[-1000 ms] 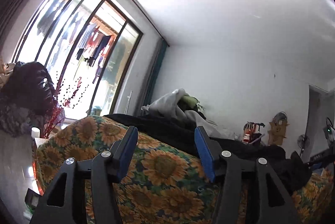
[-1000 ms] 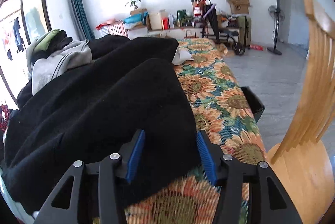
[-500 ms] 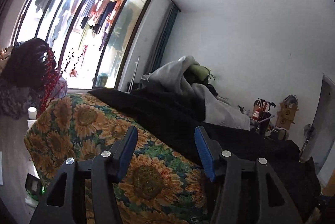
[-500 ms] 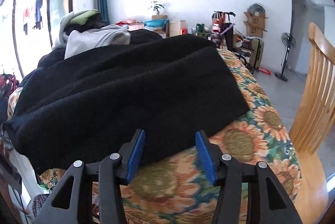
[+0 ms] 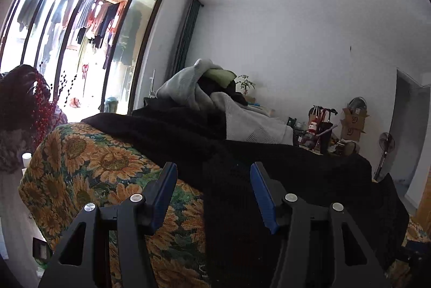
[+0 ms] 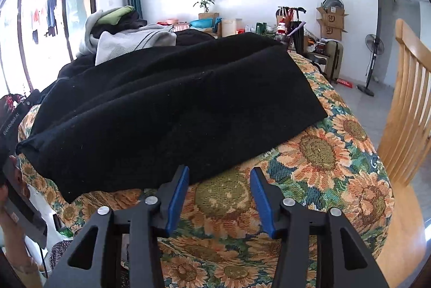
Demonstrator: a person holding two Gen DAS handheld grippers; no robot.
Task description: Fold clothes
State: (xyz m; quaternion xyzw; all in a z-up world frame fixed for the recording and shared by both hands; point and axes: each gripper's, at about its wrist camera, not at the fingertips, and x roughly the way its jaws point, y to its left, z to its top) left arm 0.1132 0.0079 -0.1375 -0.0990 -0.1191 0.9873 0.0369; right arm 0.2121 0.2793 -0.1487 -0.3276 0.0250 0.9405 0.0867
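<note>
A black garment (image 6: 172,110) is lying spread over the sunflower-patterned cloth (image 6: 317,150), directly ahead of both grippers and reaching away from them toward a heap of grey and green clothes (image 6: 126,32) at the far end. The right gripper (image 6: 219,192) is hovering just short of the garment's near hem; its jaws are closing, yet only bare patterned cloth is showing between the blue pads, so it is gripping nothing. The left gripper (image 5: 214,192) is standing about half open, its jaws framing the dark fabric where it is draping over the near edge, with no pad pressing on it. The knit looks thick and soft, so it is likely sagging and bunching when lifted rather than keeping shape; it seems neither slippery nor fragile. Pinching the near hem at the corners, one for each gripper, should be letting the cloth hang evenly. The right view is showing the garment's whole outline, a wooden chair (image 6: 404,104) off to the gripper's right, and part of the left-hand device at its left edge; the left view is giving only a low side-on ridge of fabric, plus a window (image 5: 78,40) with laundry hanging outside.
</note>
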